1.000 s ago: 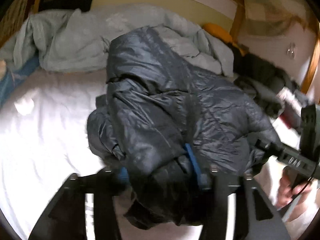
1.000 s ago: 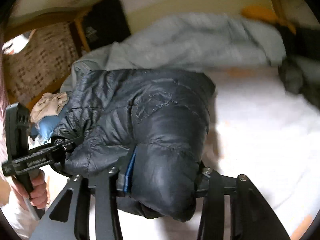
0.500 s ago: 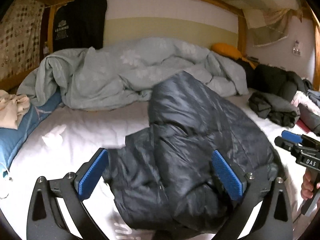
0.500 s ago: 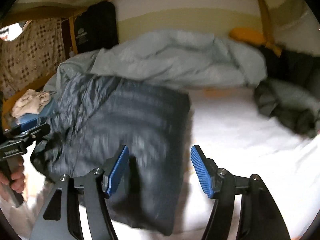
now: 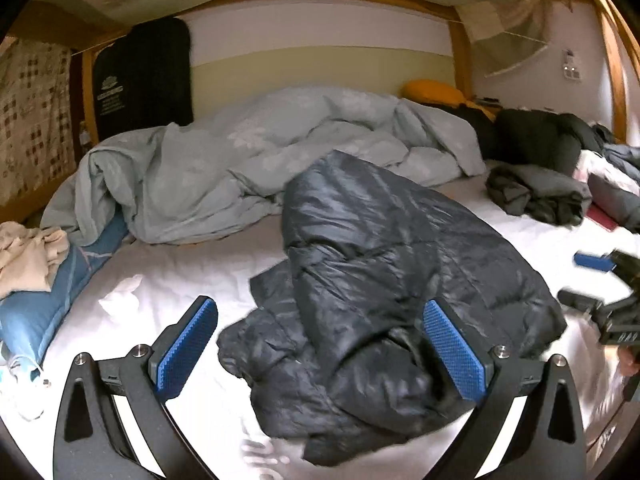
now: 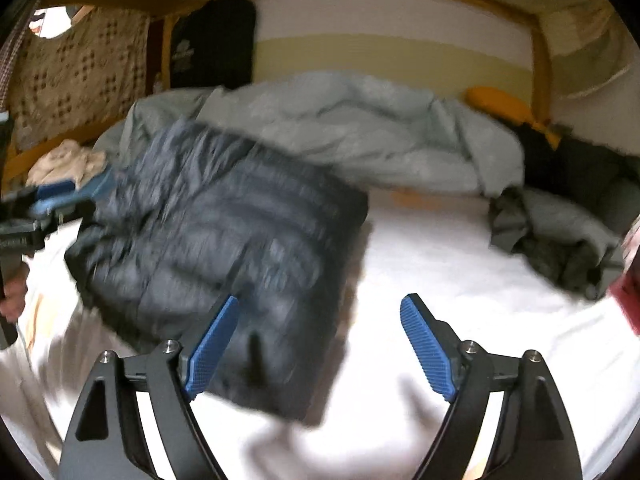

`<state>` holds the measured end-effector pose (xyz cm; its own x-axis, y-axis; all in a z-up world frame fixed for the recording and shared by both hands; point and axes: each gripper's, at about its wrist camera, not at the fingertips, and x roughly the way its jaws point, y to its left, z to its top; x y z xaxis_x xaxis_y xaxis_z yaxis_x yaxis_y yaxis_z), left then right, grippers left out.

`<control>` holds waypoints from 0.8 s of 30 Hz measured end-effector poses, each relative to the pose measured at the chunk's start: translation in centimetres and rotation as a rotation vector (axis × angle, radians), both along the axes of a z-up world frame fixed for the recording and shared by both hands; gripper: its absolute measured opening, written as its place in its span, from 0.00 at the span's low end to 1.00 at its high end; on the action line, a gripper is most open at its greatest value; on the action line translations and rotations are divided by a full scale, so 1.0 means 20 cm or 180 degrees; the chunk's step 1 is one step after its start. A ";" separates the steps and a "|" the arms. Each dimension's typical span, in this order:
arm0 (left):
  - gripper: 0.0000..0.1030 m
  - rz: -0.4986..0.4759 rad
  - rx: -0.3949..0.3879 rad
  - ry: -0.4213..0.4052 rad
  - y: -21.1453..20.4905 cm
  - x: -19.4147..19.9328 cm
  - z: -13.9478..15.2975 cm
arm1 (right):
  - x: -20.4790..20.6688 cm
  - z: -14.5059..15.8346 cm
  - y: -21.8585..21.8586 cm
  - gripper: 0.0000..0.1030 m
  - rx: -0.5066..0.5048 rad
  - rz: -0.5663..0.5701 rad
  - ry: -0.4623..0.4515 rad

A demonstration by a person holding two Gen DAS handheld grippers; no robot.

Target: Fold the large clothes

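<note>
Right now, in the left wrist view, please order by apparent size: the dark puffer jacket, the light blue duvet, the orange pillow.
1. light blue duvet and dark puffer jacket: alike; the jacket lies nearer, so unsure.
2. orange pillow: clearly smallest.

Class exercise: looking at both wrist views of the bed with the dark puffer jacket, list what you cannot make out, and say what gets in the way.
- Puffer jacket, right wrist view: motion blur smears its quilting and near hem.
- Jacket's underside and sleeves, left wrist view: hidden in its own folds.
- Right gripper, left wrist view: blurred, cut off by the picture's edge.
- Lettering on the white sheet: cut off by the bottom edge.
- Print on the black hanging cloth: too small.
</note>
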<state>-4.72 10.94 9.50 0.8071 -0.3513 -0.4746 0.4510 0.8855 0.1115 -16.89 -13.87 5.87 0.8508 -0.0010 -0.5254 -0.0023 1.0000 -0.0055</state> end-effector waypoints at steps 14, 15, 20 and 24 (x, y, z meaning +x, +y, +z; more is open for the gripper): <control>0.99 0.0248 0.0098 0.0322 -0.03 0.09 -0.08 | 0.02 -0.40 0.21 0.82 -0.0776 0.0376 0.0839; 0.99 0.0307 -0.0113 0.0500 0.02 0.15 -0.08 | 0.03 -0.40 0.21 0.82 -0.0774 0.0352 0.0801; 0.99 0.0318 -0.0892 0.1349 0.19 0.39 -0.17 | 0.09 -0.30 0.16 0.82 -0.0438 0.0210 0.0552; 0.99 0.0099 -0.0774 0.1819 0.12 0.47 -0.32 | 0.10 -0.21 0.08 0.82 0.0070 0.0331 0.0472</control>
